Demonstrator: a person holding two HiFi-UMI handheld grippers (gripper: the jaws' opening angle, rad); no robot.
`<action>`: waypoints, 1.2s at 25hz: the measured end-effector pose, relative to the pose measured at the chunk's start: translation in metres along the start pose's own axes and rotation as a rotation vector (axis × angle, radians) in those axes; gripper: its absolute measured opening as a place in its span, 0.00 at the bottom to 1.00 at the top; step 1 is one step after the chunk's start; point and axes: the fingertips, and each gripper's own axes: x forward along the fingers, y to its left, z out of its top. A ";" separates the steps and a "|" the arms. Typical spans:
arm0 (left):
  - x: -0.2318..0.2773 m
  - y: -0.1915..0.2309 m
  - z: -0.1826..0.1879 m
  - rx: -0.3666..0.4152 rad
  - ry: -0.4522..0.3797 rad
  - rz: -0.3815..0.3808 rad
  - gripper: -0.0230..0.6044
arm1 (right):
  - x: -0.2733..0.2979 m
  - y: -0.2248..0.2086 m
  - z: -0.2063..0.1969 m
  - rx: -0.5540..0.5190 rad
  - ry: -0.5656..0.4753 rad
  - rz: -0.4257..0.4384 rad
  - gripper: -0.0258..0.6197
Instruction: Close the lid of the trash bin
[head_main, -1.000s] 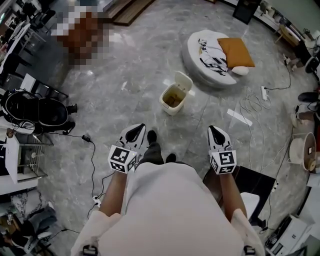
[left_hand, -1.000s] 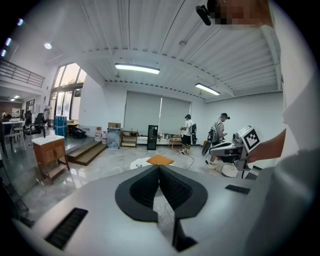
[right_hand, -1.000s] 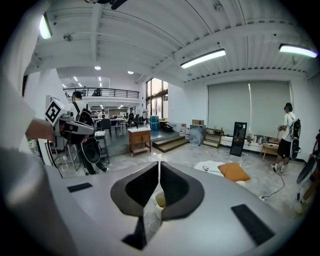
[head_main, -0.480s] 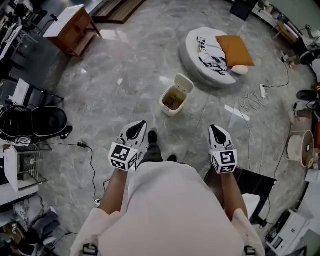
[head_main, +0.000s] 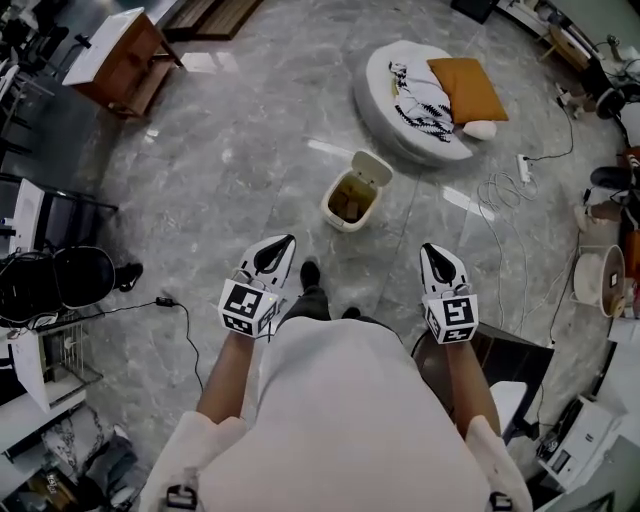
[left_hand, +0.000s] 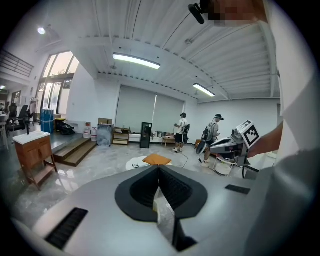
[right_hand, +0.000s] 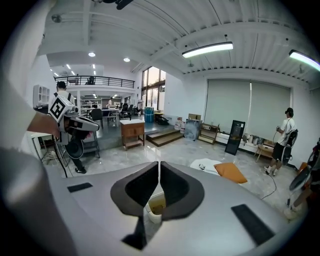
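A cream trash bin (head_main: 350, 199) stands on the grey marble floor ahead of me, its lid (head_main: 371, 168) tipped up and back and brownish contents showing inside. My left gripper (head_main: 284, 244) and right gripper (head_main: 430, 250) are held side by side in front of my body, short of the bin and to either side of it. Both are shut with nothing between the jaws. In the right gripper view the bin (right_hand: 155, 205) shows in the gap below the closed jaws of the right gripper (right_hand: 159, 165). In the left gripper view the left gripper (left_hand: 159, 168) is closed too, and the bin is hidden.
A round white floor cushion (head_main: 385, 105) with an orange pillow (head_main: 468, 88) lies beyond the bin. A power strip and cables (head_main: 524, 166) trail at right. A wooden cabinet (head_main: 113, 60) stands far left, a black pram (head_main: 55, 285) at left. Two people (left_hand: 181, 131) stand far off.
The person has walked forward: the pram and the cable at left have slid back in the head view and the cabinet has come into view. Both grippers stay shut in the same pose.
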 end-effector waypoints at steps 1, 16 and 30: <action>0.002 0.007 0.001 0.005 0.002 -0.008 0.06 | 0.005 0.002 0.003 -0.002 0.004 -0.003 0.09; 0.028 0.078 -0.016 0.012 0.053 -0.107 0.06 | 0.073 0.025 0.016 0.011 0.080 -0.027 0.09; 0.055 0.077 -0.030 -0.059 0.083 -0.077 0.06 | 0.124 0.008 0.007 0.004 0.146 0.070 0.09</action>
